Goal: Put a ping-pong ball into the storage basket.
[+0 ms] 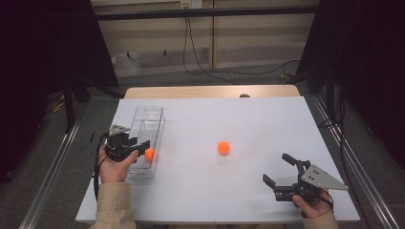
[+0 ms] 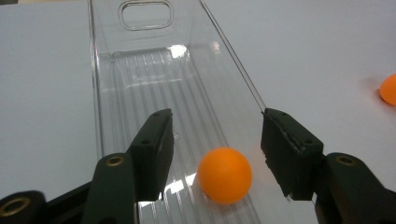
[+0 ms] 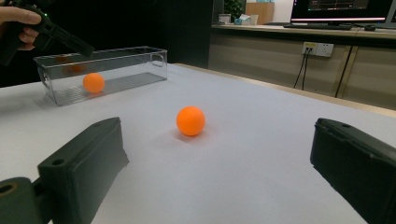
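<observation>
An orange ball [image 1: 149, 153] [image 2: 224, 175] lies on the ribbed floor of a clear plastic bin [image 1: 152, 114] [image 2: 140, 70] at the table's left. My left gripper [image 1: 143, 145] [image 2: 218, 126] hangs over the bin's near end, its jaws apart on either side of the ball and touching nothing. A second orange ball [image 1: 223, 148] [image 3: 190, 121] [image 2: 389, 88] rests on the white table [image 1: 258, 119] near its middle. My right gripper [image 1: 277, 168] [image 3: 219, 140] is held wide open at the front right, pointing toward that ball from a distance. The right gripper view also shows the bin [image 3: 116, 70] with its ball [image 3: 93, 82].
The bin runs lengthwise away from me along the left edge, with a handle cutout [image 2: 145, 14] in its far wall. Dark curtains stand at both sides, and cables [image 1: 191, 52] trail on the floor beyond the table.
</observation>
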Demonstrator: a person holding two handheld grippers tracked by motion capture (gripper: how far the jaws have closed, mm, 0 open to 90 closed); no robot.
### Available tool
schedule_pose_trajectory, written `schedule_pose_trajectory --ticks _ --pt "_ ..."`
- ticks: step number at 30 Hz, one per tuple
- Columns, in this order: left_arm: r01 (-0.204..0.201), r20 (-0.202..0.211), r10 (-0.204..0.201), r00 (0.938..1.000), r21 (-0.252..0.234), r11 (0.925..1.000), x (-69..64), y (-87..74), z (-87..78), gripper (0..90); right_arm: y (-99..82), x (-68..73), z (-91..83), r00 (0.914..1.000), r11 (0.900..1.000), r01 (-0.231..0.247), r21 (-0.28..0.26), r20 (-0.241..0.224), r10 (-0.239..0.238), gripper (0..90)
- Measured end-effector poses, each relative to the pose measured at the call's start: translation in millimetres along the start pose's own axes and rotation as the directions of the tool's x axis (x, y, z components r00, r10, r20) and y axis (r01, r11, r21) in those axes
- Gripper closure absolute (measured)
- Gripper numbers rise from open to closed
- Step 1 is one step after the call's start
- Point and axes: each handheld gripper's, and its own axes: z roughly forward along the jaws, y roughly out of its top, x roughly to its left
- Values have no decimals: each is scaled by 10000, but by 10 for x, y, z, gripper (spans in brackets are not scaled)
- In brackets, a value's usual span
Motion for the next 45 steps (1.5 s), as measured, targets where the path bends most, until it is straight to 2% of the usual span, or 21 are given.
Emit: schedule_pose_trajectory --ticks 24,45 --pt "-185 244 189 9995 -143 9997 -147 73 -34 332 1 1 -2 10000 10000 -4 -1 0 4 25" --pt "-221 533 236 9983 -285 9993 -276 117 -17 187 2 1 -3 10000 10000 0 1 -6 0 25"
